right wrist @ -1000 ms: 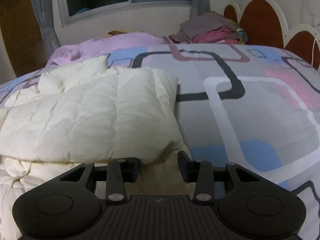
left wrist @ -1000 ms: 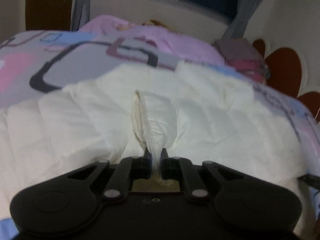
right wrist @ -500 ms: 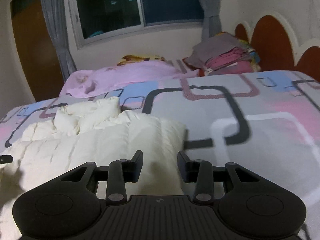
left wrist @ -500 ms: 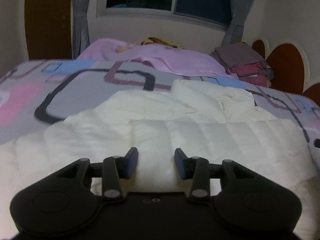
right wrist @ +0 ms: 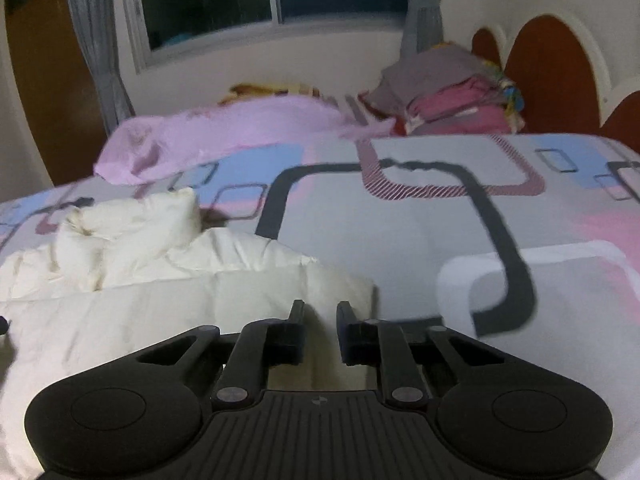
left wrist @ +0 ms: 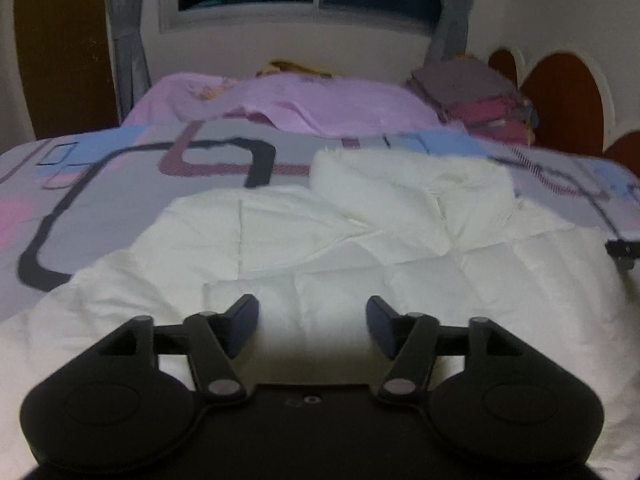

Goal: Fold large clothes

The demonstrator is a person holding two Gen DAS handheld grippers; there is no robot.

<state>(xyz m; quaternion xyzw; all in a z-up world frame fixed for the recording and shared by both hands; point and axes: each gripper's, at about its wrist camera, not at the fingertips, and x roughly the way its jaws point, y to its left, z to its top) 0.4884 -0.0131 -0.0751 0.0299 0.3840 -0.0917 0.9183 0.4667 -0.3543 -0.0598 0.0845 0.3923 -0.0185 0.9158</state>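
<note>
A cream quilted jacket (left wrist: 360, 248) lies partly folded on the bed, its bunched hood or sleeve at the far side. It also shows in the right wrist view (right wrist: 168, 300), filling the lower left. My left gripper (left wrist: 312, 320) is open and empty, just above the jacket's near fold. My right gripper (right wrist: 320, 320) is open with a narrower gap, over the jacket's right corner, with nothing between the fingers.
The bed has a grey, pink and blue patterned cover (right wrist: 440, 220). A pink blanket (left wrist: 300, 100) and a stack of folded clothes (right wrist: 452, 96) lie at the far side. A brown scalloped headboard (right wrist: 552, 72) stands at the right. A window is behind.
My left gripper let go of the jacket fabric and opened wide. Both grippers lifted and drew back. My right gripper's fingers have come closer together.
</note>
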